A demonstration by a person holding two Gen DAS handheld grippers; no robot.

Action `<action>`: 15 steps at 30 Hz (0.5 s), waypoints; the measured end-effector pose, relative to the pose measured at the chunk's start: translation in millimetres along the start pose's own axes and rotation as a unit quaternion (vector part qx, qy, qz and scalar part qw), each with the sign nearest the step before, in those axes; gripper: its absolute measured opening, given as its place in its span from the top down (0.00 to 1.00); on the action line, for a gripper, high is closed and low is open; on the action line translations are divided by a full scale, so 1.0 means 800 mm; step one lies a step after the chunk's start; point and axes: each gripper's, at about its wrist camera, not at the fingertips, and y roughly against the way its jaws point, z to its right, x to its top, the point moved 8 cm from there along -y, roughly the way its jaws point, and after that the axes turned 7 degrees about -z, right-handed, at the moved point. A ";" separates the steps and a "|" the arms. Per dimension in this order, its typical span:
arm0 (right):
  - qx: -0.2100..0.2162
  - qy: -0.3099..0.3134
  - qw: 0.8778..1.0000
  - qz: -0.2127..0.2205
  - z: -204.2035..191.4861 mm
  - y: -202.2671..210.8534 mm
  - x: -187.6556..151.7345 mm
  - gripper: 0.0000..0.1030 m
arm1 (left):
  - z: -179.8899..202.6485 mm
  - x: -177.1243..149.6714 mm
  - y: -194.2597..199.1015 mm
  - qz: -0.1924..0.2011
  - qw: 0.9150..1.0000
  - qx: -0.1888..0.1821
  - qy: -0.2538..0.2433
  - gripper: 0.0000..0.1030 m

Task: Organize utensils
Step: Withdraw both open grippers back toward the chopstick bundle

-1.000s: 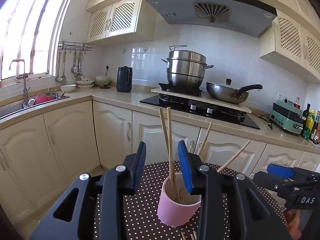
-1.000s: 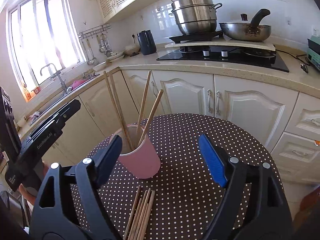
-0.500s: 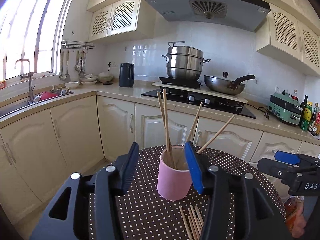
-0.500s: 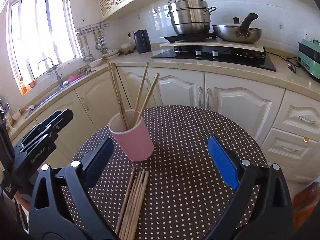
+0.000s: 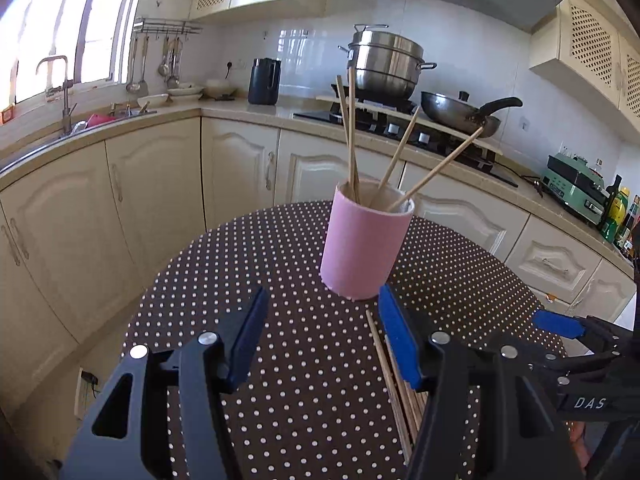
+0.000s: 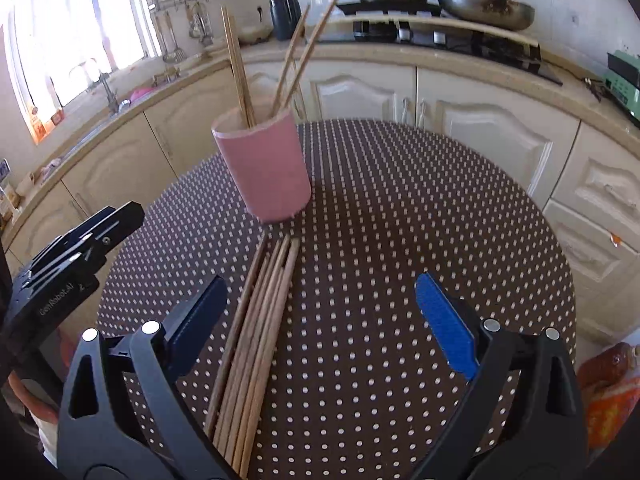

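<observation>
Left gripper (image 5: pixel 322 334) tilted down toward the table (image 5: pixel 280 264), jaws opening, nothing between them but dotted cloth; blue pads clear of everything, right pad just beside the near end of the loose chopsticks (image 5: pixel 394 384). Right gripper (image 6: pixel 320 312) pitched more steeply down, jaws spread wide, nothing gripped; loose chopsticks (image 6: pixel 256 332) lying in the left half of its gap, touching neither pad. In the left view, tip of the right gripper (image 5: pixel 558 326) showing low at the right edge; in the right view, left gripper (image 6: pixel 76 248) at the left edge.

Loose chopsticks flat on the table in one tight bundle, side by side, long axis running from the grippers toward the cup (image 6: pixel 264 172), far ends stopping just short of its base. Count uncertain, roughly half a dozen.

Pink cup (image 5: pixel 366 244) upright on the table, beyond both grippers. Four chopsticks (image 5: pixel 350 136) standing in it: two near upright and close together at the left of the rim, two leaning out to the right, tips apart.

Beyond the table, cream cabinets (image 5: pixel 240 164), counter with stove (image 5: pixel 400 128), steel pot (image 5: pixel 386 64) and pan (image 5: pixel 460 114).
</observation>
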 end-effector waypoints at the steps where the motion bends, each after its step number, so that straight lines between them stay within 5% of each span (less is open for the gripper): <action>1: -0.002 -0.002 1.000 -0.008 0.001 -0.006 -0.006 0.09 | -0.002 -0.005 -0.003 -0.008 1.000 -0.002 0.003 0.44; 9: 0.007 0.000 0.996 -0.092 0.002 -0.051 -0.038 0.09 | -0.006 -0.049 -0.030 -0.093 0.995 -0.019 0.007 0.44; 15: 0.017 0.020 0.983 -0.183 -0.001 -0.079 -0.037 0.09 | 0.002 -0.065 -0.050 -0.190 0.981 -0.043 -0.013 0.43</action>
